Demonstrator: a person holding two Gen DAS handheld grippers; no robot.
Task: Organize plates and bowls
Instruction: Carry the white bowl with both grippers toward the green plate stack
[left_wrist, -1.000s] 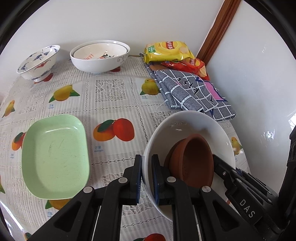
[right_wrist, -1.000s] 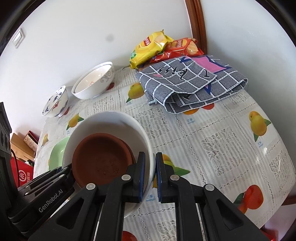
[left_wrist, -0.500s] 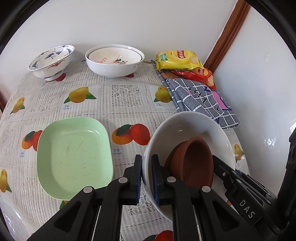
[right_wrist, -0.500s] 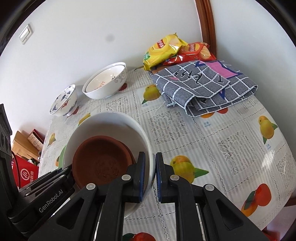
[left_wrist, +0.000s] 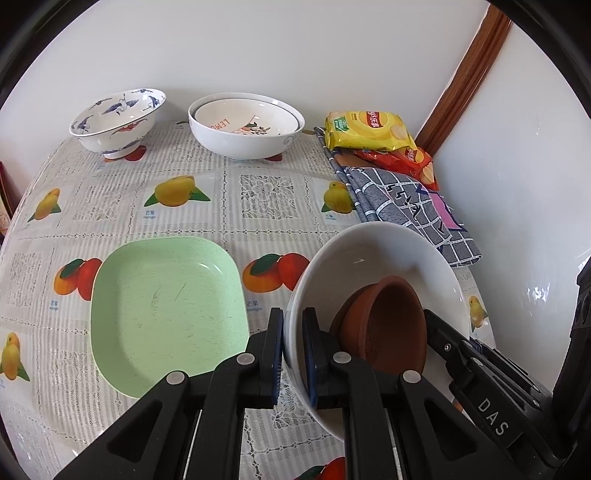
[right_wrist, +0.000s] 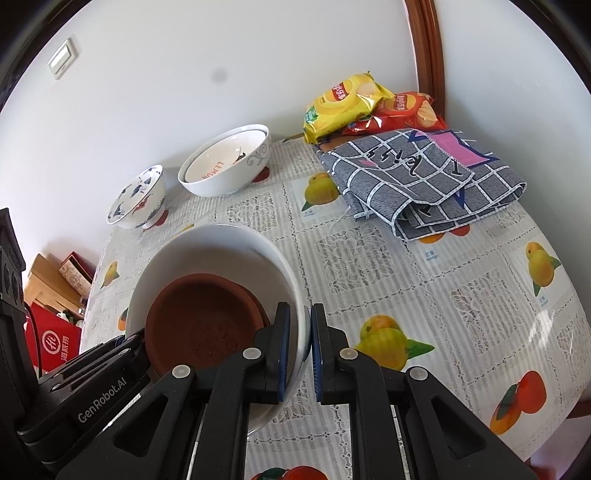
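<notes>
While both grippers clamp opposite rims of the white bowl (left_wrist: 376, 258), left gripper (left_wrist: 293, 354) and right gripper (right_wrist: 297, 347), it hangs above the tablecloth (left_wrist: 258, 192) holding terracotta dishes (right_wrist: 199, 325), seemingly two nested. Beside it lies an empty green plate (left_wrist: 162, 310); farther back, a patterned bowl (left_wrist: 118, 122) and stacked bowls (left_wrist: 245, 133).

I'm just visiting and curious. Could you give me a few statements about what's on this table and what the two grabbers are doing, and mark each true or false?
1. Both grippers, left and right, clamp the rim of the white bowl. True.
2. The white bowl is empty. False: brown dishes sit inside it.
3. The green plate lies flat on the table with nothing on it. True.
4. The chip bags lie in the green plate. False: they lie by the wall, partly on the checked cloth.
5. The blue-patterned bowl is upside down. False: upright.
</notes>
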